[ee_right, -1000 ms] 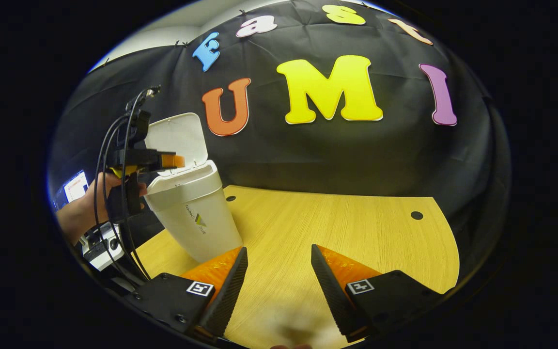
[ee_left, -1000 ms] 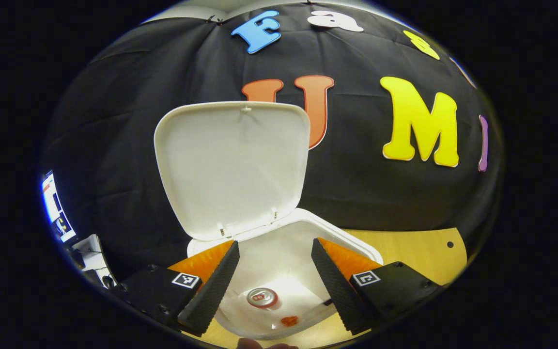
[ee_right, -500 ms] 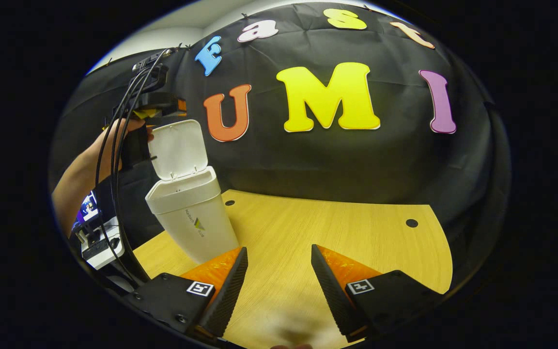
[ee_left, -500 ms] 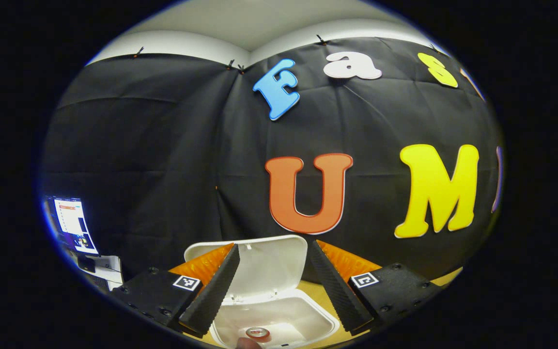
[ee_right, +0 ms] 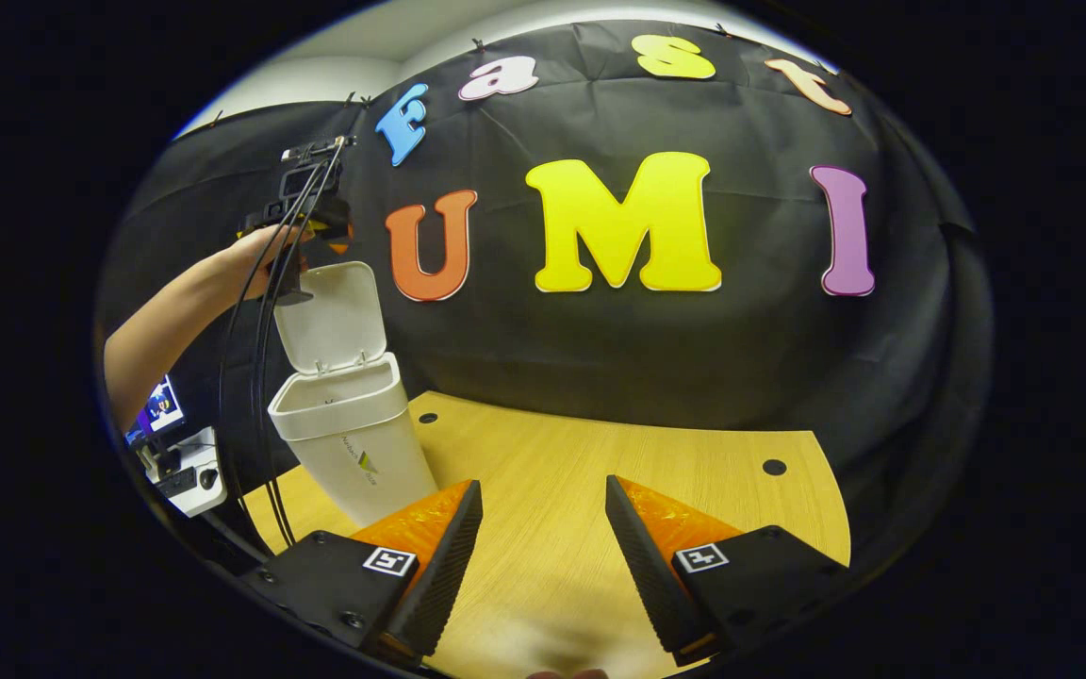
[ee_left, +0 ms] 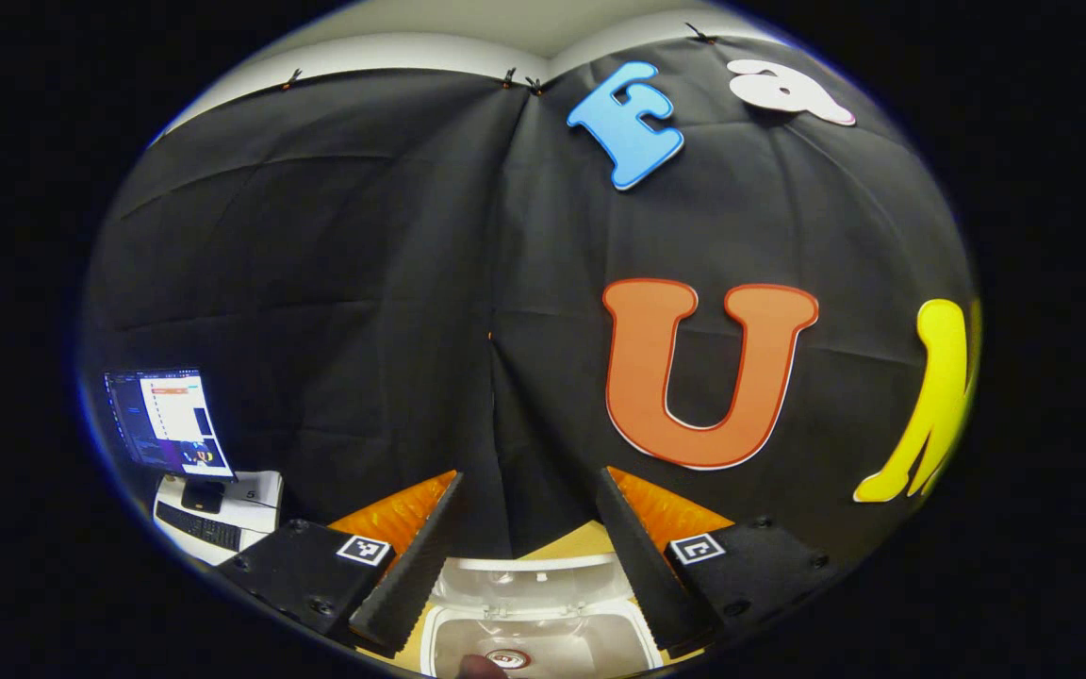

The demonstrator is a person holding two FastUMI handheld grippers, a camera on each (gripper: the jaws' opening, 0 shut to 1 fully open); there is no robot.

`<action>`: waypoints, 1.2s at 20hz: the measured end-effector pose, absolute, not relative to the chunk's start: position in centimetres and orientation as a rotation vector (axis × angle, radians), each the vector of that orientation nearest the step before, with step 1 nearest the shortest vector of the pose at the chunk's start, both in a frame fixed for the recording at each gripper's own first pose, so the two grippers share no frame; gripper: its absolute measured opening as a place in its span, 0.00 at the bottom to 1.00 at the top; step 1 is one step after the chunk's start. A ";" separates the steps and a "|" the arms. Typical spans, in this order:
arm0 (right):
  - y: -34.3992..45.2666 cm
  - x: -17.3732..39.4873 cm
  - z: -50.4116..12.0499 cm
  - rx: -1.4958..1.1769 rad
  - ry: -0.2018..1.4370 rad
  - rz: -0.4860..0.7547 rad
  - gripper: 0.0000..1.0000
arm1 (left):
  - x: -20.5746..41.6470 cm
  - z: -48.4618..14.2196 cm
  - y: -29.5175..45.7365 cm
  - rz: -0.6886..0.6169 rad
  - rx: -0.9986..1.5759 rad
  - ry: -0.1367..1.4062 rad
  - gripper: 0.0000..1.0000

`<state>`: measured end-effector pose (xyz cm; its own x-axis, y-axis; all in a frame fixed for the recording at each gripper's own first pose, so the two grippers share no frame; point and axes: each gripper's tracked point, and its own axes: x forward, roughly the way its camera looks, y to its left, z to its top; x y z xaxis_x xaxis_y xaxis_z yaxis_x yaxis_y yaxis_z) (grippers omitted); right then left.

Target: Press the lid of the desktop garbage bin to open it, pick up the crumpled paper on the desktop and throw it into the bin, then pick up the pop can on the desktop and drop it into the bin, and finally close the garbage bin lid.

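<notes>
Both tongs gape, empty: left tongs (ee_left: pixel 526 556) above bin (ee_right: pixel 354 443); right tongs (ee_right: pixel 540 556) over table (ee_right: pixel 600 471).

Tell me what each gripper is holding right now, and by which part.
Nothing is held. The left gripper is open above the bin, the pop can lying inside. The right gripper is open over the table.

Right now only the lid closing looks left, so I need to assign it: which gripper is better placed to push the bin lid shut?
Left. The left gripper hovers open just above the raised lid; the right gripper is out over the bare table.
</notes>
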<state>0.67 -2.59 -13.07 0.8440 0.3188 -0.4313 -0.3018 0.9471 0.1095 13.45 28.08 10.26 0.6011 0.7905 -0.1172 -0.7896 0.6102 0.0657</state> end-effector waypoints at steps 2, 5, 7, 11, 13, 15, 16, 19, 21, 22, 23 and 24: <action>-2.9 0.7 -13.0 0.042 0.464 0.321 0.84 | 13.9 9.0 28.3 0.902 -0.011 0.178 0.92; -3.2 0.5 -13.4 0.045 0.469 0.323 0.84 | 13.7 8.5 27.8 0.909 -0.006 0.197 0.93; -3.3 0.3 -13.6 0.053 0.473 0.332 0.84 | 13.2 8.2 27.0 0.913 -0.007 0.194 0.93; -3.4 -0.3 -14.1 0.068 0.481 0.363 0.84 | 11.4 6.6 23.7 0.911 -0.004 0.194 0.93; -3.5 -0.5 -14.1 0.062 0.482 0.380 0.84 | 10.2 4.5 21.8 0.895 -0.017 0.191 0.93; -4.0 -0.8 -14.4 0.054 0.480 0.386 0.84 | 8.6 1.9 20.1 0.887 -0.028 0.206 0.92; -4.2 -1.0 -14.6 0.054 0.484 0.388 0.84 | 7.9 0.4 19.2 0.879 -0.036 0.212 0.92; -5.1 -1.8 -15.4 0.058 0.504 0.380 0.84 | 6.4 -3.1 18.5 0.872 -0.025 0.237 0.90; -5.5 -2.4 -15.7 0.062 0.516 0.373 0.84 | 5.8 -5.7 18.2 0.872 -0.028 0.280 0.91; -5.8 -2.6 -15.9 0.058 0.523 0.371 0.84 | 5.9 -6.7 18.2 0.867 -0.031 0.289 0.92; -6.1 -2.9 -16.0 0.056 0.529 0.367 0.84 | 5.9 -7.4 18.0 0.865 -0.028 0.296 0.91; -6.6 -2.9 -16.0 0.056 0.532 0.357 0.84 | 5.9 -7.7 18.0 0.864 -0.017 0.300 0.91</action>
<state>-2.91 -6.60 -15.97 0.8019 0.3474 -0.4861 -0.3186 0.9369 0.1441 5.89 18.03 -7.70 0.6100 0.7461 -0.2669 -0.7508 0.6519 0.1063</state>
